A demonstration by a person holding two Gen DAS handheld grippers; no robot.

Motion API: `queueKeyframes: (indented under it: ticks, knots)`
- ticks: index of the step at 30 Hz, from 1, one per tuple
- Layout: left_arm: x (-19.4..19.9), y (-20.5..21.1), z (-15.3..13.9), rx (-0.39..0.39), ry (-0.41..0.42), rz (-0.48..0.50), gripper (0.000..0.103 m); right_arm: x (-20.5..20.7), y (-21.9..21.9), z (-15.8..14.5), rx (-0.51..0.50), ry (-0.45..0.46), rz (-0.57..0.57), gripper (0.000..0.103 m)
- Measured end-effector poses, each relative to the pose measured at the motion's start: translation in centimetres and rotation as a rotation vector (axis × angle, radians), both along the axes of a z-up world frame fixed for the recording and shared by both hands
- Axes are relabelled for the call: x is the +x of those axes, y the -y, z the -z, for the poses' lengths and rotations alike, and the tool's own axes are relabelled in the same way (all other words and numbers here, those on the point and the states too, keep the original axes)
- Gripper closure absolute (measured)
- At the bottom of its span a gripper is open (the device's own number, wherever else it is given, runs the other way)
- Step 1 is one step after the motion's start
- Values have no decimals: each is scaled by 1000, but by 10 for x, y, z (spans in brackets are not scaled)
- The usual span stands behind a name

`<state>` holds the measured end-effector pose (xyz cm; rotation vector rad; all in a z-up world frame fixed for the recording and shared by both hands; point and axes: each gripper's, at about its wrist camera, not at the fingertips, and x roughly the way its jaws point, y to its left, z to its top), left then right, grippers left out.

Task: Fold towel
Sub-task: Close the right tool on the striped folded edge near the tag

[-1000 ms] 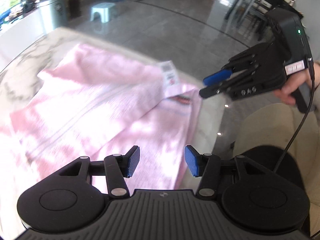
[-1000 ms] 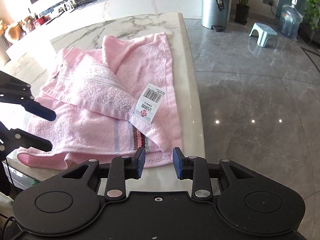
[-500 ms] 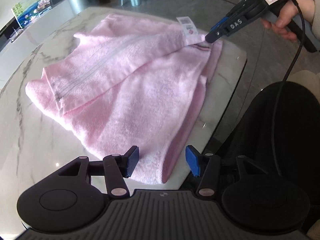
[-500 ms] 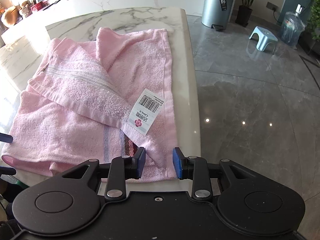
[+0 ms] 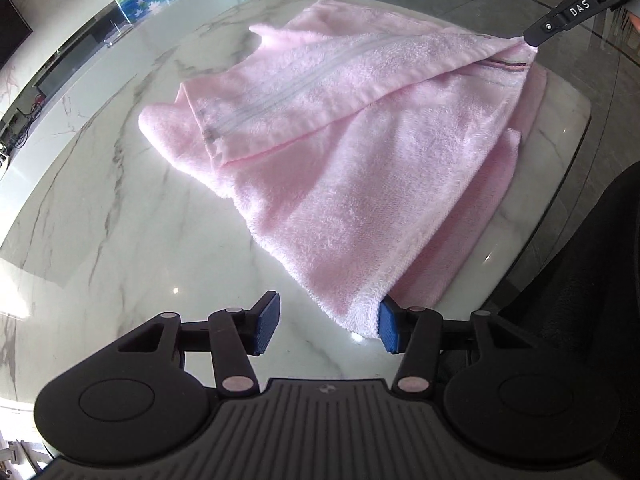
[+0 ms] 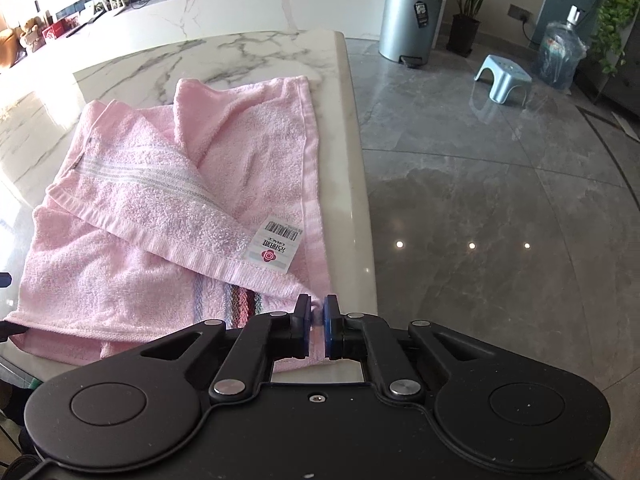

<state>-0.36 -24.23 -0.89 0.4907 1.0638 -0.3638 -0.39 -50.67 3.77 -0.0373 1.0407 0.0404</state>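
Observation:
A pink towel (image 5: 352,152) lies loosely folded on the white marble table (image 5: 120,208), one flap with grey stripes turned over the rest. My left gripper (image 5: 326,326) is open at the towel's near corner, and that corner touches its right blue pad. In the right wrist view the same pink towel (image 6: 132,248) carries a white barcode label (image 6: 274,248). My right gripper (image 6: 317,328) is shut on the towel's near right corner. The right gripper's tip (image 5: 560,20) also shows at the towel's far corner in the left wrist view.
The table edge (image 6: 362,200) runs just right of the towel, with grey tiled floor beyond. A metal bin (image 6: 412,20), a small blue stool (image 6: 502,78) and a water bottle (image 6: 560,56) stand on the floor. A dark-clothed leg (image 5: 580,300) is beside the table.
The right gripper has closed its fingers on the towel's corner. The left gripper swung over the table and now sits lower at the towel's near corner, still open.

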Motion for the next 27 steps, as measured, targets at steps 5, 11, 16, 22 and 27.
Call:
queueKeyframes:
  ticks: [5,11,16,22,27]
  knots:
    - [-1,-4,1,10,8,1,54,-9,1,-7,4,-7,9,99]
    - [-4,0,4,76,40,39,54,-4,4,16,-29,-66,51,103]
    - [0,-3,5,80,38,31,54,-1,0,22,-50,-74,32,102]
    - [-2,-3,5,79,39,29,55,-1,-10,17,-40,-63,-35,61]
    - [-2,-5,4,68,30,18,55,-1,-19,12,-31,-54,-90,61]
